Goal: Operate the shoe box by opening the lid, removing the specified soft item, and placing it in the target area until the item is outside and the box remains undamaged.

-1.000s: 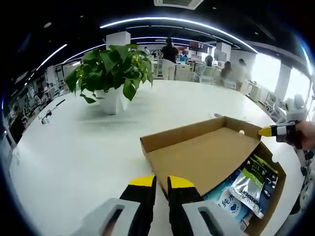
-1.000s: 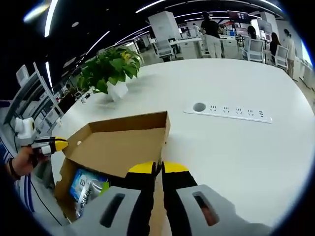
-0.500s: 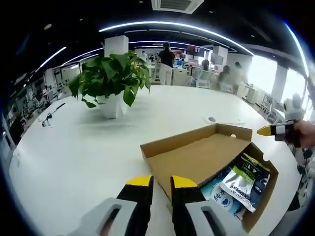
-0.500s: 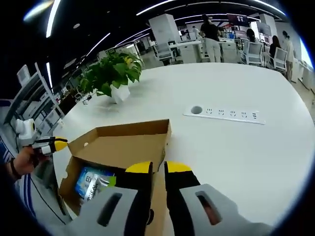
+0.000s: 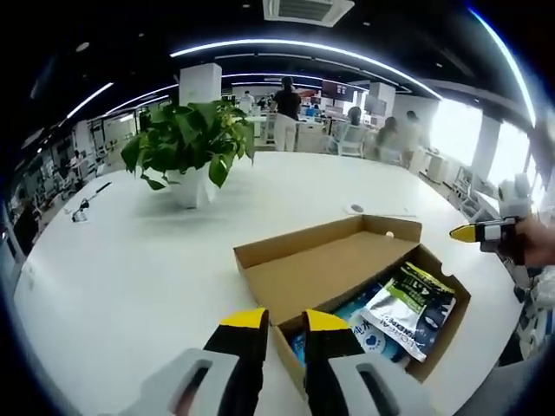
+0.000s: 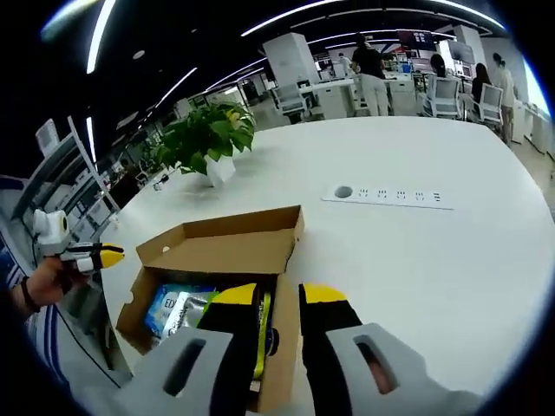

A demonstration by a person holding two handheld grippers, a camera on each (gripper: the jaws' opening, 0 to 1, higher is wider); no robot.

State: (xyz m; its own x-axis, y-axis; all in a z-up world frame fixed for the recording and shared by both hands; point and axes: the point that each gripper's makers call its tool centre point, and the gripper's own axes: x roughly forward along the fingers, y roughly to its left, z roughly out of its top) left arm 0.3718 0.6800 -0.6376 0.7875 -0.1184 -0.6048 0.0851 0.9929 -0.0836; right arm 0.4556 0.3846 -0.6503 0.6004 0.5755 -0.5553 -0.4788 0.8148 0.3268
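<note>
An open brown cardboard shoe box (image 5: 323, 276) lies on the white table, its lid (image 6: 227, 249) folded back. Inside lie soft packets: a green and silver pouch (image 5: 406, 299) on top of blue packs (image 5: 362, 334), which appear in the right gripper view as the blue pack (image 6: 176, 307). My left gripper (image 5: 285, 322) hangs near the box's front corner, jaws a little apart with nothing between them. My right gripper (image 6: 278, 296) hovers over the box's near side, jaws also slightly open and empty. Each gripper appears in the other's view, left gripper (image 6: 97, 256), right gripper (image 5: 475, 232), held in a hand beside the box and apart from it.
A potted green plant (image 5: 186, 143) in a white pot stands further back on the table. A white power strip (image 6: 390, 196) is set into the tabletop beyond the box. People and desks fill the office behind. The table's edge (image 5: 486, 381) runs close to the box.
Both views have lifted, so more of the box's inside and the packets shows. The jaws of both grippers have parted a little, the right more than the left.
</note>
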